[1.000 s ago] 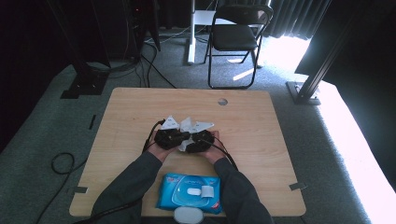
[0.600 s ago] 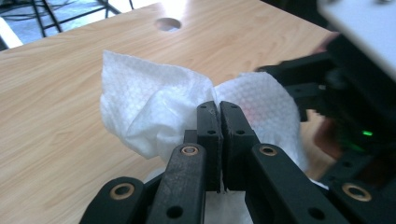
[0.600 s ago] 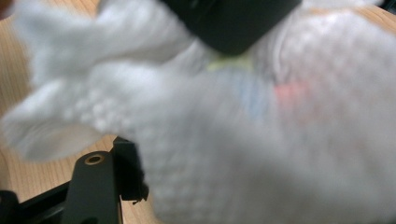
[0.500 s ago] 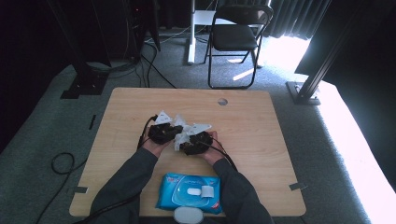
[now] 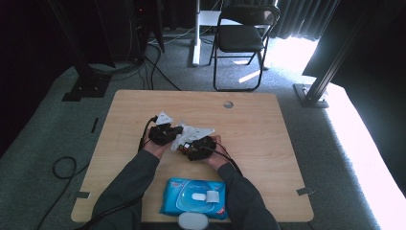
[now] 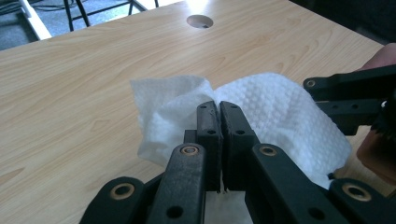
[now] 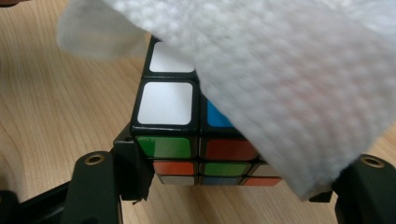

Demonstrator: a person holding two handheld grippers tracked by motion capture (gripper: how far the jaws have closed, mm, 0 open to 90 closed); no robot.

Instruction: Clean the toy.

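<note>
1. The left gripper (image 6: pixel 219 109) has its jaws pinched tight on a white wet wipe (image 6: pixel 275 116), so the sheet hangs free to drape.
2. The right gripper (image 7: pixel 229 186) stands part open, clamped around a puzzle cube (image 7: pixel 180 140), apparently steadying it for wiping.
3. The cube sits low over the wooden table (image 5: pixel 268 120) at its middle, the wipe lying across the cube's top.
4. The wipe pack (image 5: pixel 194 197) waits at the near edge, between the person's forearms.

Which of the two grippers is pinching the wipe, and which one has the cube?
The left gripper pinches the white wipe, jaws closed together. The right gripper clamps the puzzle cube, jaws standing wider, with the wipe draped over it.
</note>
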